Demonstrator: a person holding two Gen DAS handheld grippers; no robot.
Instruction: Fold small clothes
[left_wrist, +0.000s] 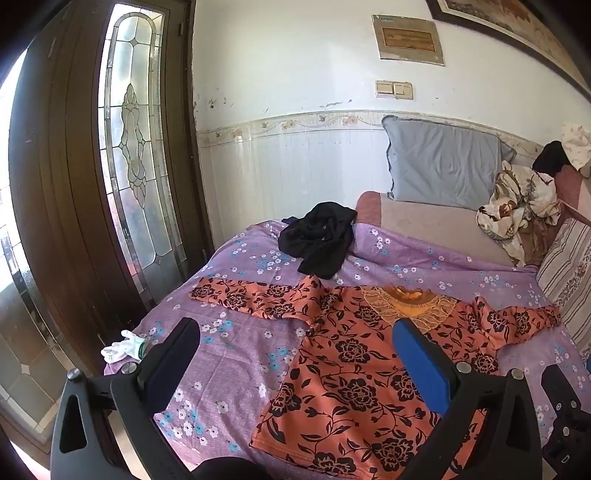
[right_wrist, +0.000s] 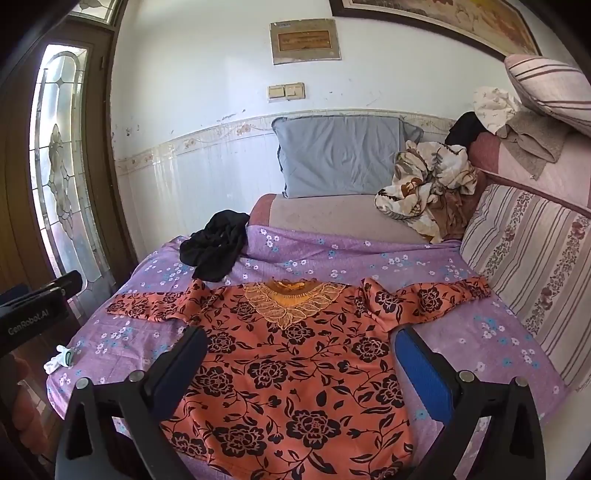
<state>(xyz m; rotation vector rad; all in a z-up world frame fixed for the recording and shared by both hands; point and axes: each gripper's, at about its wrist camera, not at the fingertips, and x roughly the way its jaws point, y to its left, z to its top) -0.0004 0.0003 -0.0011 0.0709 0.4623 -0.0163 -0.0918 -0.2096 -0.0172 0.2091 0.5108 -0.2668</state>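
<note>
An orange top with black flowers lies flat on the purple flowered sheet, sleeves spread to both sides, embroidered neck at the far end. My left gripper hovers open above the top's left half, nothing between its fingers. My right gripper hangs open over the middle of the top, also holding nothing. A crumpled black garment lies beyond the left sleeve. The left gripper's body shows at the left edge of the right wrist view.
A white glove lies at the sheet's left edge. A grey pillow leans on the wall. A bundled floral cloth and striped cushions sit right. A wooden door with glass stands left.
</note>
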